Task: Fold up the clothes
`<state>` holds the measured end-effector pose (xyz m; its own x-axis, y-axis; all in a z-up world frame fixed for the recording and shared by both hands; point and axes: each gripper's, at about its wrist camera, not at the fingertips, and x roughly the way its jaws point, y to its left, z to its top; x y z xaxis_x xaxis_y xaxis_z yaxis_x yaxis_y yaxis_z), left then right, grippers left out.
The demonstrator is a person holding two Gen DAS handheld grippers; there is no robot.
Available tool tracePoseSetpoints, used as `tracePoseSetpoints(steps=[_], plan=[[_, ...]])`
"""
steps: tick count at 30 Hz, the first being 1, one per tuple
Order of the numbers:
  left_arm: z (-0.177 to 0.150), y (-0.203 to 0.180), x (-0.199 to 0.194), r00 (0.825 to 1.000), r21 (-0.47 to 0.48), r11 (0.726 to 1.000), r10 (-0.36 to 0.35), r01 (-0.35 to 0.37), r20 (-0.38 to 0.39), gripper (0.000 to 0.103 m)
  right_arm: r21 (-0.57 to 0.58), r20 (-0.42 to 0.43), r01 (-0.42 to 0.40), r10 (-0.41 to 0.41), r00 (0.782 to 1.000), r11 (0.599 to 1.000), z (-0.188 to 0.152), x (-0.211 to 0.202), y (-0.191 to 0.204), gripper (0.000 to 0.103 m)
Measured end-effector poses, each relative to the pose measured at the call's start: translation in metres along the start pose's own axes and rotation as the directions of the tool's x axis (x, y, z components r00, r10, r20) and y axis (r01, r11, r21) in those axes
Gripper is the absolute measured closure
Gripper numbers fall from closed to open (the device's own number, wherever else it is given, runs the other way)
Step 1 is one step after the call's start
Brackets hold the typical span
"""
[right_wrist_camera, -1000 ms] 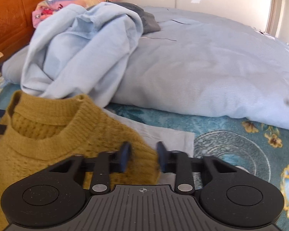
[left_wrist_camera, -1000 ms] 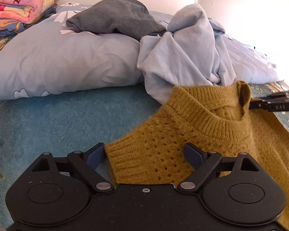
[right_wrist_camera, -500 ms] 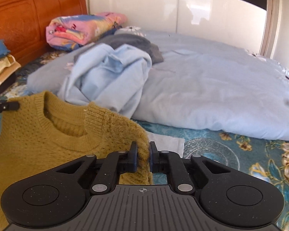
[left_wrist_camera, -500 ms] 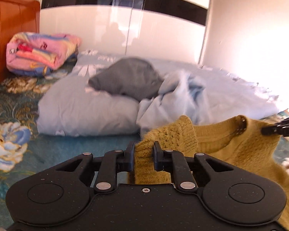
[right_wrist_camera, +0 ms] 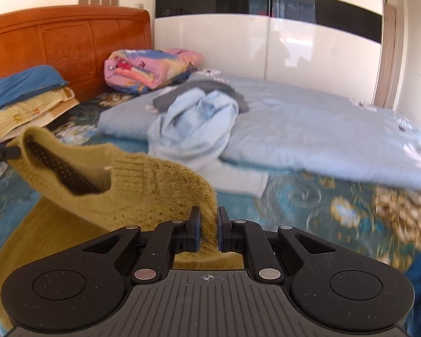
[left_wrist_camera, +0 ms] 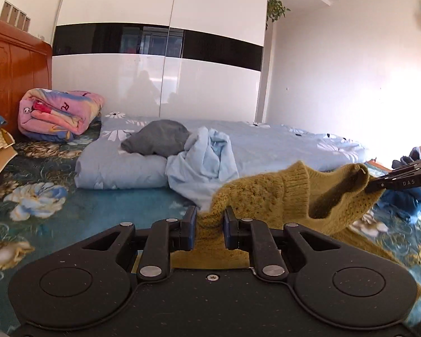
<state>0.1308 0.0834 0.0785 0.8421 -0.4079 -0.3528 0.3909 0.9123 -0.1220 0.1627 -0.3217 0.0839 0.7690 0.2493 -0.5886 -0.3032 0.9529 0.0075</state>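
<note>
A mustard-yellow knit sweater (left_wrist_camera: 280, 193) hangs lifted above the floral bedspread, held by its two shoulders. My left gripper (left_wrist_camera: 209, 227) is shut on one shoulder. My right gripper (right_wrist_camera: 209, 229) is shut on the other shoulder of the sweater (right_wrist_camera: 143, 185). The neck opening sags between them. The right gripper also shows at the right edge of the left wrist view (left_wrist_camera: 393, 181), and the left gripper at the left edge of the right wrist view (right_wrist_camera: 2, 153). The sweater's body drapes down below both grippers.
A crumpled light blue garment (left_wrist_camera: 202, 165) and a grey garment (left_wrist_camera: 157, 137) lie on a pale blue duvet (right_wrist_camera: 308, 129). A rolled pink blanket (left_wrist_camera: 59, 113) and stacked pillows (right_wrist_camera: 28, 98) sit by the wooden headboard (right_wrist_camera: 64, 39). A white wardrobe (left_wrist_camera: 160, 56) stands behind.
Both grippers closed on the sweater's shoulders and lifted it up off the bed; the views rose from the bedding to the room.
</note>
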Motion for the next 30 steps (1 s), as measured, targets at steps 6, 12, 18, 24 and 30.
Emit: tracePoseSetpoints(steps=[6, 12, 18, 24, 30], plan=[[-0.067, -0.018, -0.033, 0.993, -0.096, 0.995, 0.029, -0.04, -0.116, 0.087, 0.057, -0.103, -0.025, 0.031, 0.994, 0.998, -0.076, -0.016, 0.013, 0.094], [-0.099, -0.024, -0.043, 0.98, -0.178, 0.973, 0.12, -0.147, -0.157, 0.083, 0.119, -0.172, -0.009, 0.029, 0.985, 0.993, -0.11, -0.02, 0.015, 0.09], [-0.1, -0.02, -0.078, 0.975, -0.267, 0.946, 0.143, -0.186, -0.172, 0.07, 0.165, -0.142, -0.023, 0.047, 0.989, 0.986, -0.112, -0.05, 0.018, 0.081], [-0.091, -0.018, -0.097, 0.979, -0.358, 0.92, 0.098, -0.158, -0.181, 0.054, 0.363, -0.158, -0.057, 0.121, 0.98, 0.93, -0.129, -0.051, 0.019, 0.073], [-0.098, -0.022, -0.06, 0.982, -0.555, 0.829, -0.048, -0.064, -0.185, 0.041, 0.599, -0.103, -0.1, 0.2, 0.974, 0.795, -0.139, -0.03, 0.012, 0.054]])
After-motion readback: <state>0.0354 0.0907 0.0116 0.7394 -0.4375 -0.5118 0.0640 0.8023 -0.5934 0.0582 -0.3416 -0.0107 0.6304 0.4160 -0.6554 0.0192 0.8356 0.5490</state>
